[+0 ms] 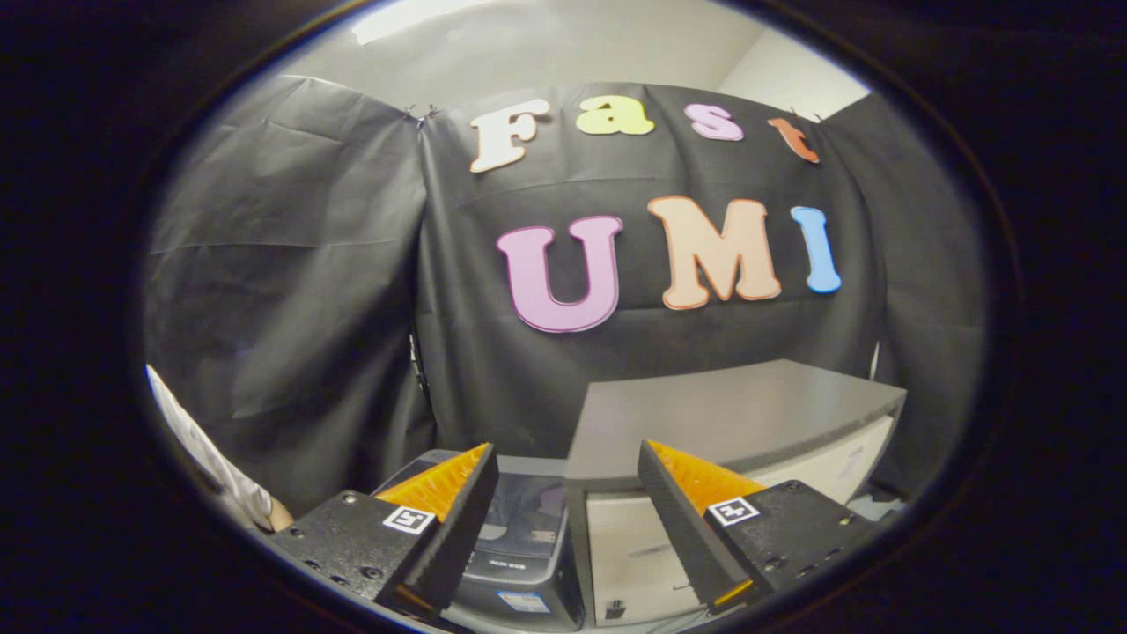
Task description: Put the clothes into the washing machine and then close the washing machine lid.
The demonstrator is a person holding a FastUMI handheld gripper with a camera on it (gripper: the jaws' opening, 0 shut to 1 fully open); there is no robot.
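My gripper [566, 449] is open, held high in the air, with nothing between its fingers. Below and beyond the fingers stands the washing machine [521, 563], a small dark top-loader seen from above. Its dark see-through lid [528, 515] seems to lie flat on top, partly hidden behind the left finger [440, 493]. The gripper touches neither the machine nor the lid.
A white cabinet with a grey top [731, 414] stands right beside the washing machine, under the right finger. Black cloth walls close the booth behind and to the left. A person's white sleeve [211, 471] shows low on the left.
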